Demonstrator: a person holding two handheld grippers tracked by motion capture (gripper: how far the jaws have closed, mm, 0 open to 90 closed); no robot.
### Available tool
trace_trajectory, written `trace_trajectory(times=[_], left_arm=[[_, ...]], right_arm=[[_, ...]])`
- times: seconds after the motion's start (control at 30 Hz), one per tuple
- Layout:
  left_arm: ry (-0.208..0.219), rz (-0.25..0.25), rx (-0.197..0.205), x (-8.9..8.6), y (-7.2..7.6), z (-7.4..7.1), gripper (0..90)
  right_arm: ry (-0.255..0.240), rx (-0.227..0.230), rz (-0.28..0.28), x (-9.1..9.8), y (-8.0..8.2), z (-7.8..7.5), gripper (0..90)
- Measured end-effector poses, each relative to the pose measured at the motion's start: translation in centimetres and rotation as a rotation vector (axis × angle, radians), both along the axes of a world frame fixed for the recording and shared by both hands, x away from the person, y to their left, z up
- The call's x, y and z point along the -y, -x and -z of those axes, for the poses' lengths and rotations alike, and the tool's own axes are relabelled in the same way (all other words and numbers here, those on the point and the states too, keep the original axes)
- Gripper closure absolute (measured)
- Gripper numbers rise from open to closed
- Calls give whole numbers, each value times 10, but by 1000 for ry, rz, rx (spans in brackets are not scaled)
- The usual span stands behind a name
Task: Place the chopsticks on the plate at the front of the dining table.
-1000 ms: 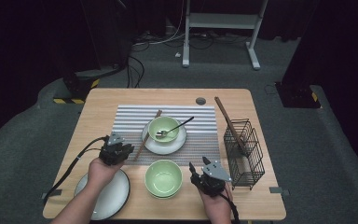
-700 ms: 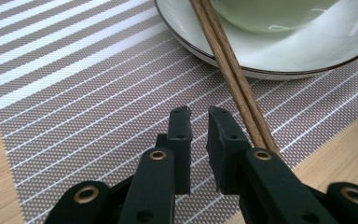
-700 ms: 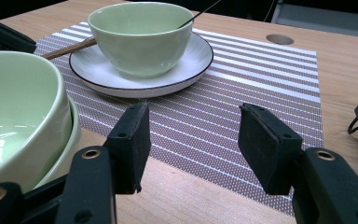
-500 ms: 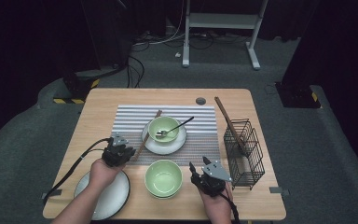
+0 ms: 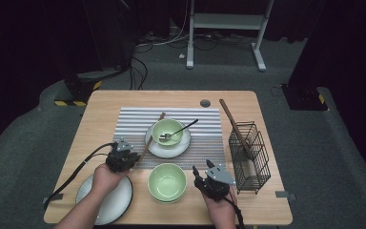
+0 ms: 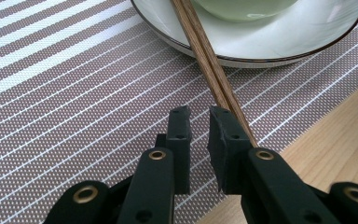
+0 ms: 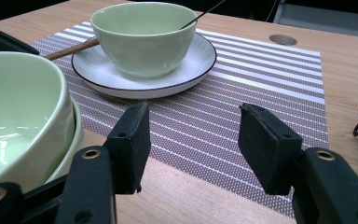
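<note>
On the wooden counter a striped placemat carries a plate with a green bowl on it. The pair of wooden chopsticks lies slanted across the mat, its far part resting over the plate's rim and its near end by the left tool.

In the left gripper view that tool is pinched almost together with nothing in the gap, and the chopsticks run along the outside of one jaw. To pick them up well, I judge it should spread its jaws, shift sideways until both sticks sit between the pads, then close low near the mat so that neither rolls free.

The right tool stands released and empty by the nearer bowl.

Against the earlier pictures the left tool has barely crept and the right has kept its place
</note>
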State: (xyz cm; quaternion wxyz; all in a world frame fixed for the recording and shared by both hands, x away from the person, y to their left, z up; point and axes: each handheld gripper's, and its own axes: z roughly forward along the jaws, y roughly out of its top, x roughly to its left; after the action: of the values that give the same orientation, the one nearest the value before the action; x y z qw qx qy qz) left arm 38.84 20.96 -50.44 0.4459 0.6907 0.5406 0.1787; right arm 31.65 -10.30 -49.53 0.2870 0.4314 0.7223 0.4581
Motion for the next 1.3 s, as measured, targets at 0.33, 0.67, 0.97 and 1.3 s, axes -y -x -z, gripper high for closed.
trace_trajectory(times=[0.33,0.67,0.97,1.3], left_arm=[[1,18,-4,5,2,-1,773],[12,32,-19,8,2,1,773],[33,33,-12,12,4,2,775],[27,47,-16,12,5,2,776]], right_arm=[[1,-2,-1,-1,0,0,434],[0,-2,-3,-1,0,0,434],[-1,-4,-5,-2,0,1,433],[0,-4,-4,-2,0,1,434]])
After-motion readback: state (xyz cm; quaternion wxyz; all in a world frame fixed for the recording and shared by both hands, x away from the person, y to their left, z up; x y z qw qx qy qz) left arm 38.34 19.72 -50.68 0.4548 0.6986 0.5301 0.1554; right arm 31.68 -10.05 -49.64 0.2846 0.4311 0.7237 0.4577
